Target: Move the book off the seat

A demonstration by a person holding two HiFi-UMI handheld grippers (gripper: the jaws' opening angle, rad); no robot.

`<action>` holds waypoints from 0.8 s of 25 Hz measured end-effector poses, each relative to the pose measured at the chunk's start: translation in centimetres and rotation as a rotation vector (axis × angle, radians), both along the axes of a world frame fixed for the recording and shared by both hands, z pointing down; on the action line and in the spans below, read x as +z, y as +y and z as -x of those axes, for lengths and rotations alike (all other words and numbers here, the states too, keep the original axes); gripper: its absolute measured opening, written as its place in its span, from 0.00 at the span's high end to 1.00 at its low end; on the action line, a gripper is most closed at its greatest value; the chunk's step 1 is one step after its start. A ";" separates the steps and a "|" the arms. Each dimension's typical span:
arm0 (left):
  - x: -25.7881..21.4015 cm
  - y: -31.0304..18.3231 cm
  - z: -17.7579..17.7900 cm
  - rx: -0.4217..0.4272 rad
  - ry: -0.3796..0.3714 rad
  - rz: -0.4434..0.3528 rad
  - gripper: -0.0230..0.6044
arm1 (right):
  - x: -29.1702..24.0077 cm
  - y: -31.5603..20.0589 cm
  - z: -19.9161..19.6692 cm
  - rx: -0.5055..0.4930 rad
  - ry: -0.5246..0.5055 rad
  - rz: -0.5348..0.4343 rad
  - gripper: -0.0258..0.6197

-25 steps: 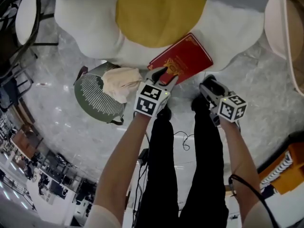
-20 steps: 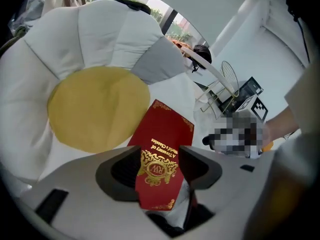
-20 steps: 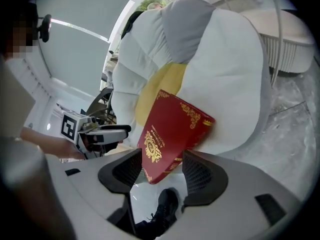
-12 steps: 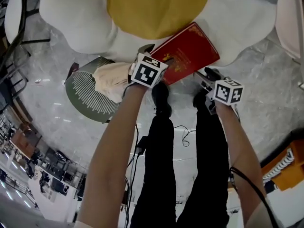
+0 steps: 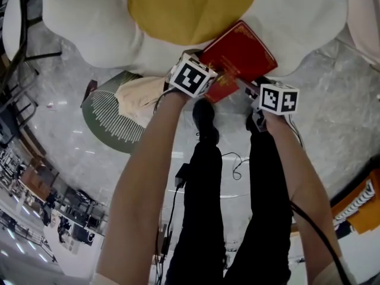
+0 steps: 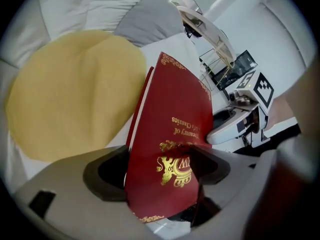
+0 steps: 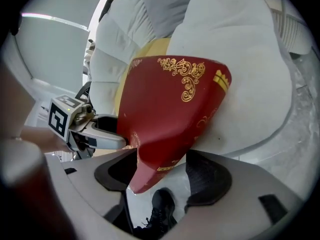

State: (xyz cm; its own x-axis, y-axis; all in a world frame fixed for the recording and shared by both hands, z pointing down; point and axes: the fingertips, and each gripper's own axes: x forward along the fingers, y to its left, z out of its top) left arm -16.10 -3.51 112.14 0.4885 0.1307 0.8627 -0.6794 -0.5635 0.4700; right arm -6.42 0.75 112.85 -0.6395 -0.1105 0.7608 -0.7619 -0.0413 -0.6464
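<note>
Now the red book (image 5: 240, 52) overhangs the white seat (image 5: 297, 22).

Book: I make it out as a closed red hardback (image 5: 237, 55), with gilt scrollwork at the corners and a gold crest and lettering on the cover.
Book pose: cover up, skewed, one corner pointing near.
Book place: near edge of the seat (image 5: 89, 28), right of its yellow centre (image 5: 190, 8); I see the near corner jutting past the edge.
Seat: white, puffy, flower-shaped.
</note>
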 end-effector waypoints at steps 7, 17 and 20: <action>-2.4 0.5 1.2 -0.065 -0.011 -0.059 0.37 | -3.1 -1.5 0.2 0.085 -0.007 -0.072 0.48; -10.6 0.0 -1.7 -0.151 -0.005 -0.127 0.41 | -11.0 -3.1 -3.2 0.064 0.005 -0.139 0.48; -13.7 -0.4 -3.2 -0.164 -0.014 -0.129 0.41 | -14.1 -3.5 -4.7 0.062 0.007 -0.155 0.48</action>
